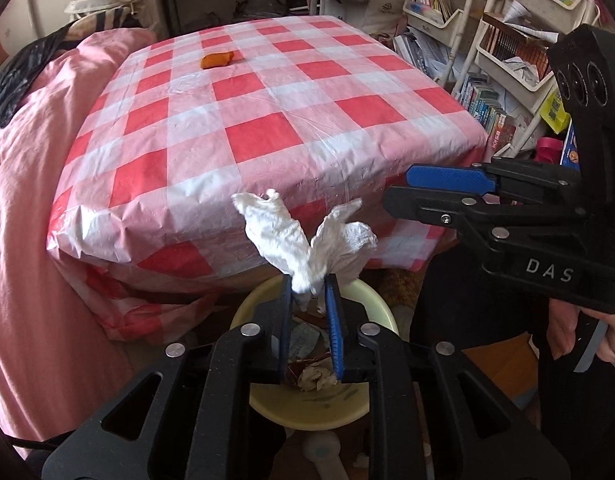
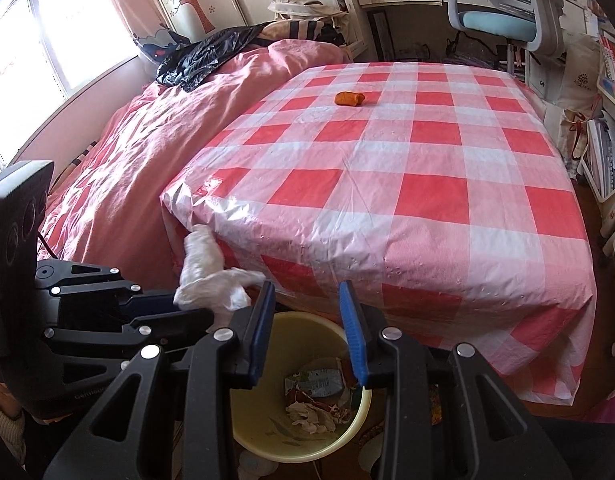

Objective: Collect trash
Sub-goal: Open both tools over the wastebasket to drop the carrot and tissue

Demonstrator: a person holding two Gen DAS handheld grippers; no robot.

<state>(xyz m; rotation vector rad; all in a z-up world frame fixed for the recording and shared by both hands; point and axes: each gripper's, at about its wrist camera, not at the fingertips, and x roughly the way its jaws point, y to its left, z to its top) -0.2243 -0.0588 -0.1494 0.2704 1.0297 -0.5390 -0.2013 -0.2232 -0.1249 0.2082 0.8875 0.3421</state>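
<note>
The left gripper [image 1: 309, 286] is clamped on a crumpled white tissue [image 1: 307, 236], which fans out above its blue pads and hangs over the pale yellow bin [image 1: 381, 304] just below the counter's near edge. The right gripper [image 2: 307, 292] has its jaws apart with nothing between them, and it too hovers above the bin, beside the left one. Inside the bin lie a flattened wrapper [image 2: 313, 382] and a wad of paper [image 2: 309, 416]. An orange scrap [image 1: 216, 59] rests on the red-and-white checked cloth [image 1: 267, 120] toward the counter's far left corner, well apart from both grippers. A pink quilt [image 2: 119, 168] lies along the counter's left edge.
</note>
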